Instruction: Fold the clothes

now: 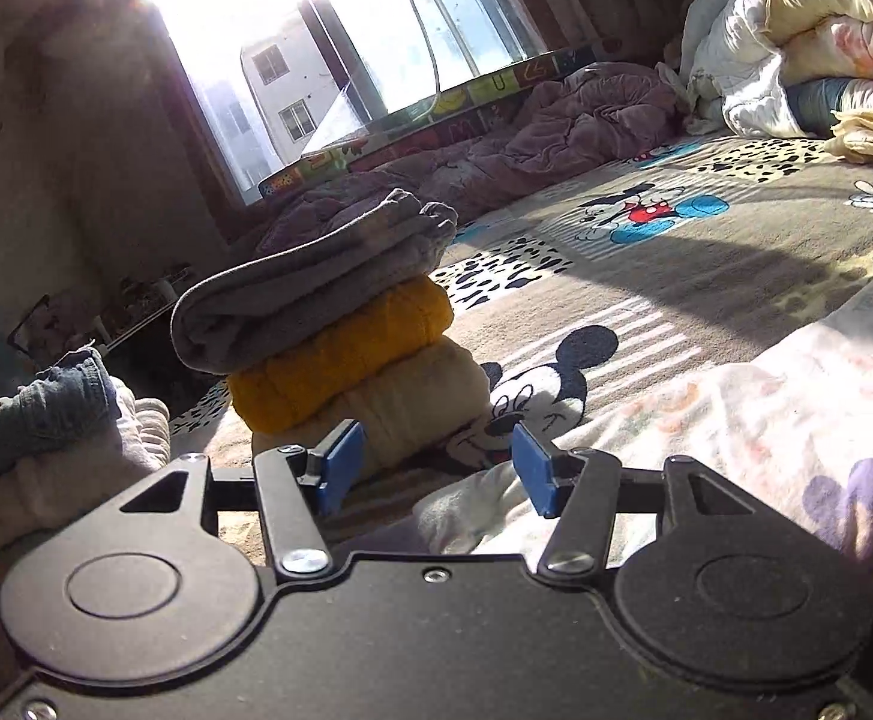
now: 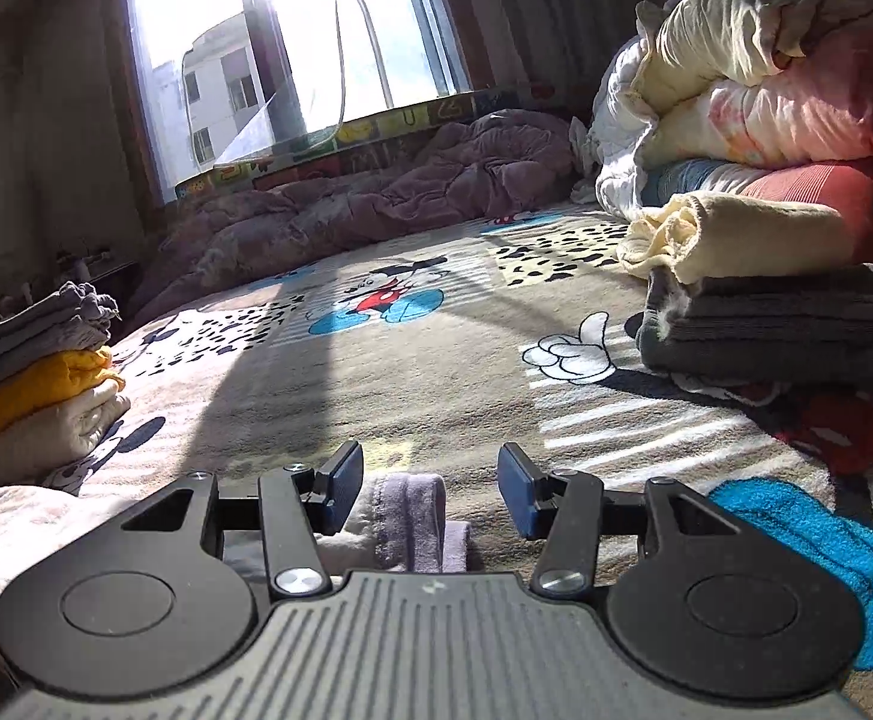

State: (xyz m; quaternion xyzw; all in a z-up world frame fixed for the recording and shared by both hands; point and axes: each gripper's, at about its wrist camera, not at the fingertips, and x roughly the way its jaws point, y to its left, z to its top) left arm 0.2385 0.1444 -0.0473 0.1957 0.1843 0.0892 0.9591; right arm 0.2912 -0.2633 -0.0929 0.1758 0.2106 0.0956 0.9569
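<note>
Lying crosswise under claws point(image 2: 430, 489): pale garment point(image 2: 46, 516).

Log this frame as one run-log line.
step: between folds | left claw: open, empty | right claw: open over white-lilac garment | folded stack: grey on yellow on cream, on blanket

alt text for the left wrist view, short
The left gripper, jaws open and holding nothing, faces a stack of three folded clothes, grey on yellow on cream, on a cartoon-mouse blanket. A pale printed garment lies at right; a sunlit window is behind.
</note>
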